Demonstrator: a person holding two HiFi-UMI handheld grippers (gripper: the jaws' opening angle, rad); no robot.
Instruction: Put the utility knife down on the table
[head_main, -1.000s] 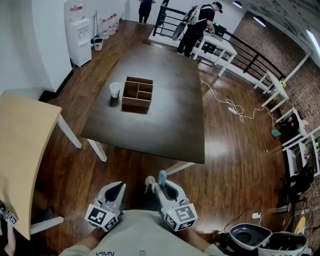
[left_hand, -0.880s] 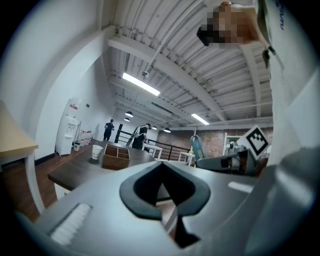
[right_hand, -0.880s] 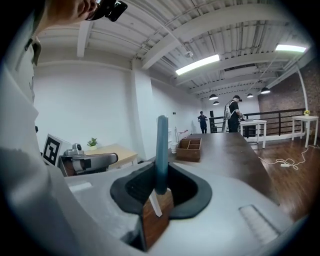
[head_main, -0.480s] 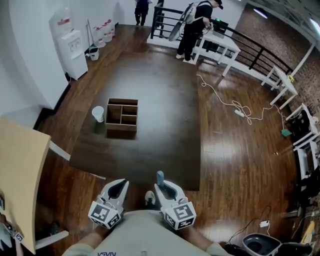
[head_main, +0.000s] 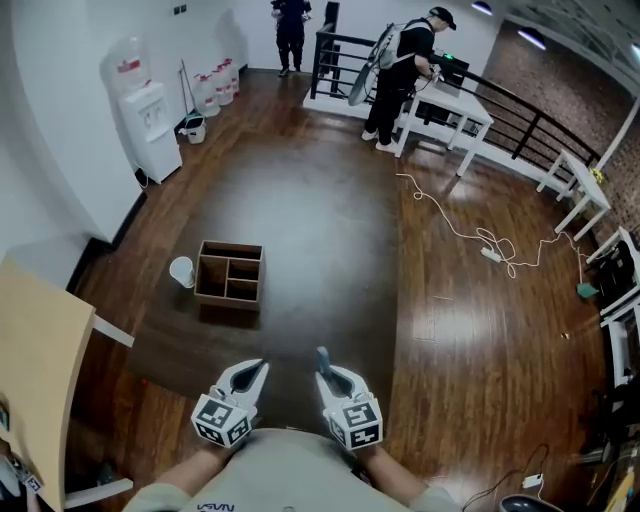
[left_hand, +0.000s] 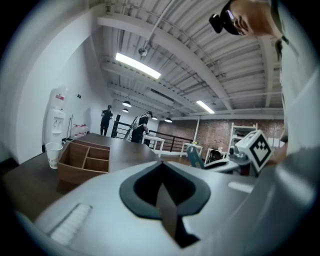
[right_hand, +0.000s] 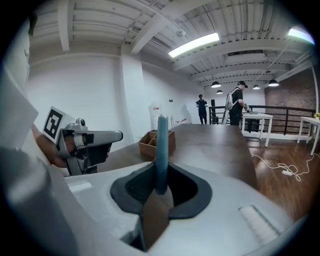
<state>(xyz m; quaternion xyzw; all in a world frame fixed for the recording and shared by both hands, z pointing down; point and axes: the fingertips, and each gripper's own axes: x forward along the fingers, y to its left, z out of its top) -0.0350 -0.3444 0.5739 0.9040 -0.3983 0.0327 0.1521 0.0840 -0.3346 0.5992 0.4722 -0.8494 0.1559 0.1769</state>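
Note:
My right gripper (head_main: 324, 372) is shut on a blue-grey utility knife (head_main: 322, 356), which sticks out past the jaws over the near edge of the dark table (head_main: 320, 230). In the right gripper view the utility knife (right_hand: 162, 145) stands upright between the jaws of that gripper (right_hand: 160, 186). My left gripper (head_main: 252, 372) hovers beside it on the left, jaws together and nothing in them. From the left gripper view, the left gripper (left_hand: 160, 186) shows shut, with the utility knife (left_hand: 194, 159) off to the right. A wooden compartment box (head_main: 228, 275) and a white cup (head_main: 181, 271) stand further in on the left.
A light wooden table (head_main: 40, 340) stands at the left. A water dispenser (head_main: 150, 125) is against the far left wall. People stand by a white desk (head_main: 445, 100) and railing at the back. A cable (head_main: 470, 235) lies on the floor to the right.
Both grippers have moved forward and now hang over the table's near edge. The box and cup appear closer. The knife stays gripped in the right gripper.

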